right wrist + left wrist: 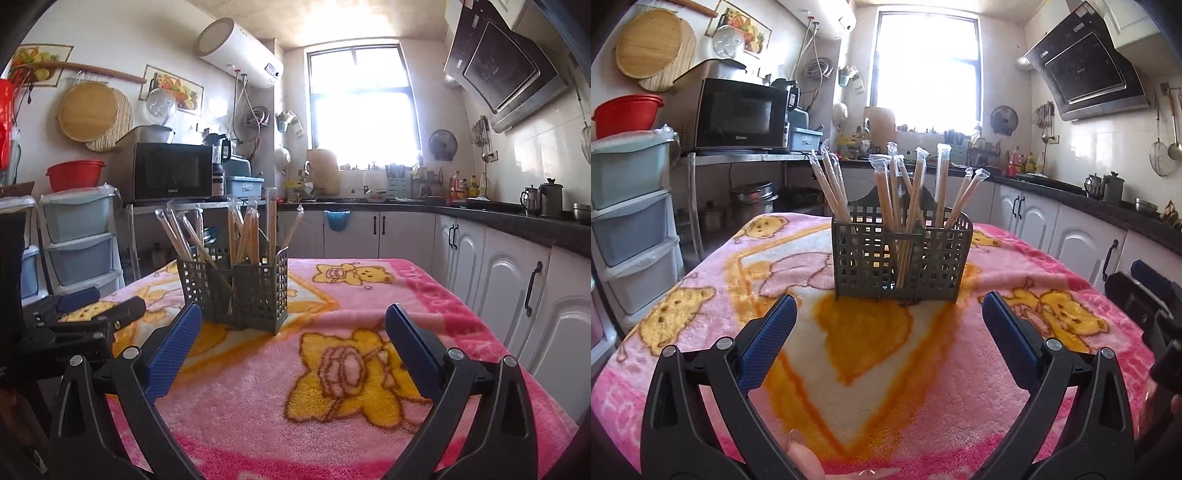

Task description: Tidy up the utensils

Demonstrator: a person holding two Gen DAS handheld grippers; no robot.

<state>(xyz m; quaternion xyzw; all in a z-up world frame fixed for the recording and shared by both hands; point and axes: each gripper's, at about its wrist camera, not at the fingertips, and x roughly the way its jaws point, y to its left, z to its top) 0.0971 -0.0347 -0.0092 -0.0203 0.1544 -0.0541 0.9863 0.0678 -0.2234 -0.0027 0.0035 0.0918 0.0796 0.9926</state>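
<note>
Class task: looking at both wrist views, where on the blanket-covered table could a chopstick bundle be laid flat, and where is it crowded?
Free: the blanket between the left gripper and basket, and the stretch right of the basket before the right gripper. Crowded: inside the basket, packed with wrapped chopsticks.

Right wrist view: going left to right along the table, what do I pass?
left gripper → utensil basket holding wrapped chopsticks → bear print on the blanket → white cabinets.

Sunlit kitchen window (pixel 364 103), white cabinets (pixel 509 280) under dark counter, microwave (pixel 738 112) on left shelf.
</note>
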